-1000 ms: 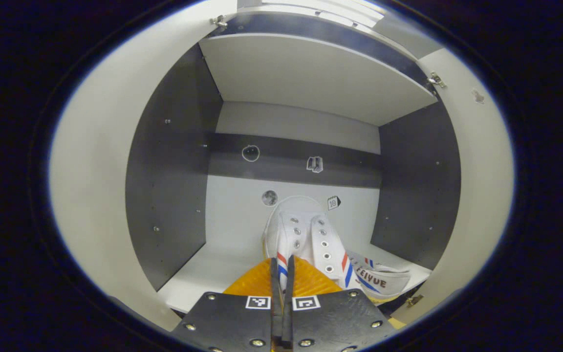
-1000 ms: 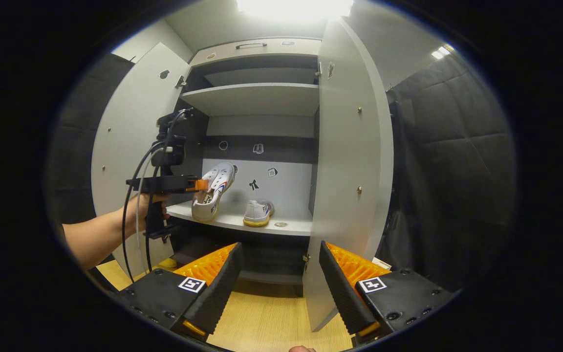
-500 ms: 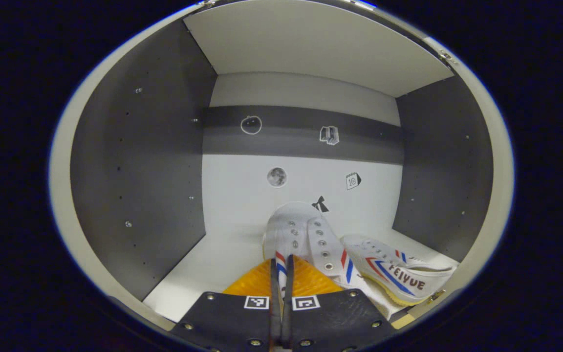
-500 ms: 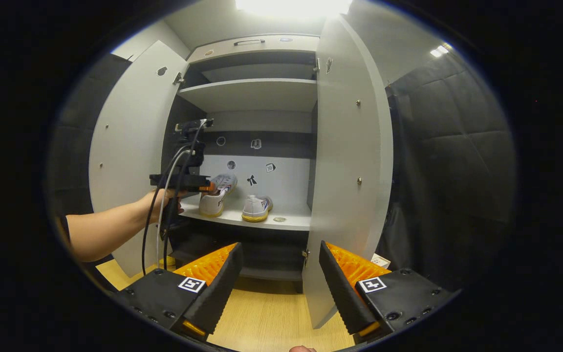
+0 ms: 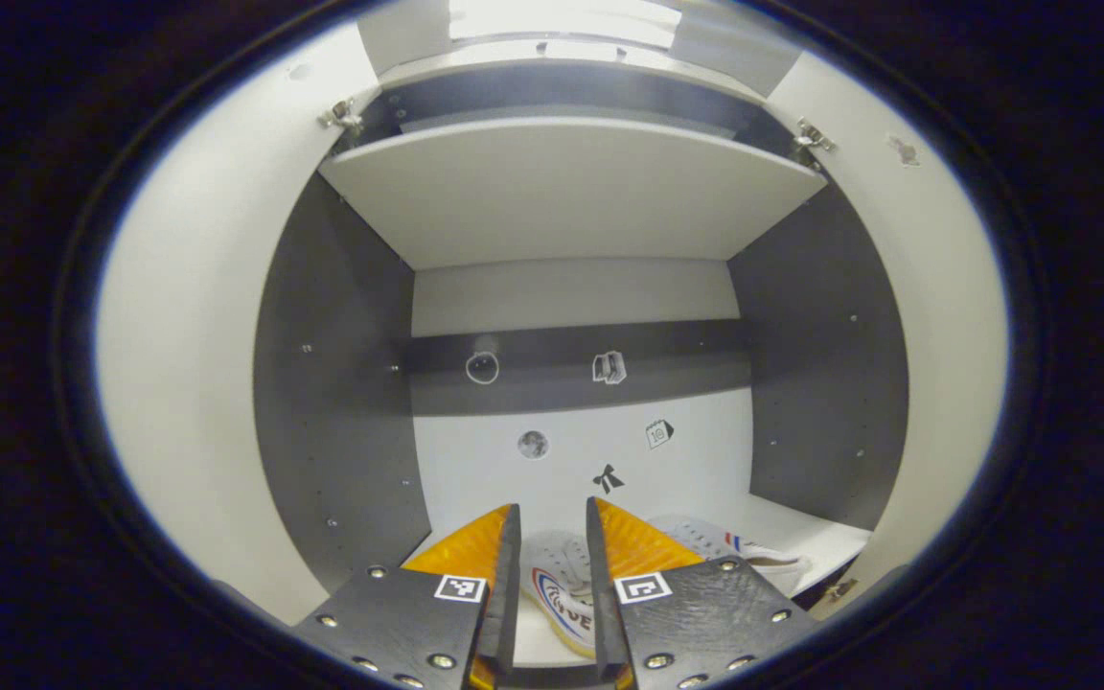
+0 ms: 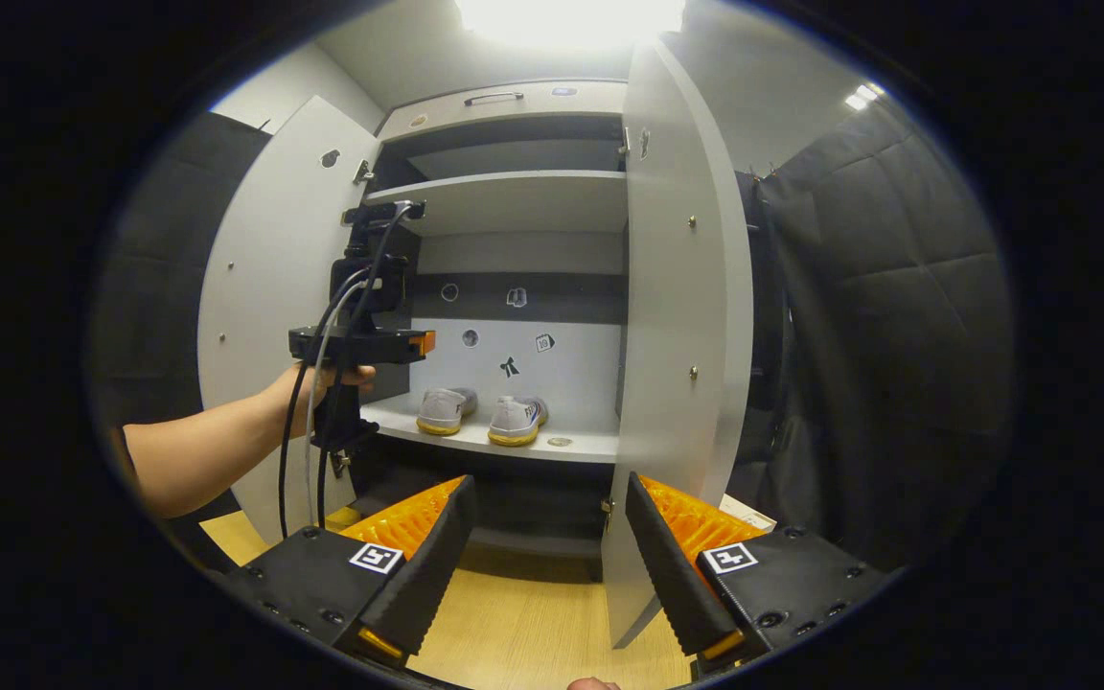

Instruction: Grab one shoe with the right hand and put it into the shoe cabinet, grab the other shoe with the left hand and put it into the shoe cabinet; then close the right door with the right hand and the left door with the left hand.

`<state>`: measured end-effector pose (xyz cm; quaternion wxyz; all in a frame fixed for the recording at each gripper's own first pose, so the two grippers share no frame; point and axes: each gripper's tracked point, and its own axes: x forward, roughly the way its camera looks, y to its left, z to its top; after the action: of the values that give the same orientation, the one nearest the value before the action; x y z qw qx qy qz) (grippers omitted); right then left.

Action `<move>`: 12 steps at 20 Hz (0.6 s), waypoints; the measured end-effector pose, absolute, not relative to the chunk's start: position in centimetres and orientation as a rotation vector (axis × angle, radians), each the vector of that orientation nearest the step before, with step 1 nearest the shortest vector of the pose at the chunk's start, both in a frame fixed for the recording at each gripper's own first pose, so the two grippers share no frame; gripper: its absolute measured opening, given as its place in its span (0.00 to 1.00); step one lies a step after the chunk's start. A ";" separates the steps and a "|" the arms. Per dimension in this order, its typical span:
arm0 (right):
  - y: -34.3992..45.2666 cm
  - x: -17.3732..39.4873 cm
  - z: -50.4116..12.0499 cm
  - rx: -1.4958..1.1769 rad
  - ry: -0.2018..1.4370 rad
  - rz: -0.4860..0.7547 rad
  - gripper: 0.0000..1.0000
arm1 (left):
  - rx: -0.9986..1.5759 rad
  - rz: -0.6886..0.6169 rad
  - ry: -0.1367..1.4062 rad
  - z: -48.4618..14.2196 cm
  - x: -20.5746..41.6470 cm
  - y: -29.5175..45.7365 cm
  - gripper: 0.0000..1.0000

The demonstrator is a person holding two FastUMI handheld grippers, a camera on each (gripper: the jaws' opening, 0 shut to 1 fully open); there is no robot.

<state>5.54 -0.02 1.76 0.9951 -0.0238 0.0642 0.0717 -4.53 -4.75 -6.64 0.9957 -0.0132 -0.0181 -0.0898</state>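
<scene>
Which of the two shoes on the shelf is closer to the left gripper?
The left shoe, on the shelf. It lies below the left gripper, while the other shoe lies nearer the right door.

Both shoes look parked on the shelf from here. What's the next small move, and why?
Probably swing the right gripper toward the right door to push it shut. Both shoes sit side by side on the shelf, the left gripper is open above its shoe, and both doors stand wide open. The right gripper is open and empty, close by that door's lower edge.

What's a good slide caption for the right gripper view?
Two shoes side by side on the cabinet shelf, both doors open, left gripper open above them.
</scene>
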 end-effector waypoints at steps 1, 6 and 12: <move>0.0 5.3 1.9 -0.044 0.123 0.163 0.98 | -0.024 -0.172 -0.050 -5.8 -6.4 -4.5 0.34; 0.6 3.6 2.1 -0.034 0.108 0.263 0.97 | -0.025 -0.155 -0.072 -4.5 -14.7 -3.7 0.33; 0.5 1.6 2.9 -0.040 0.086 0.268 0.98 | -0.011 -0.147 -0.048 -5.1 -22.7 -2.3 0.34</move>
<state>1.59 0.50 2.86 0.9899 -0.0199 0.0429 0.1335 -22.70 -2.31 -5.06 0.9970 -0.0053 -0.0239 -0.0735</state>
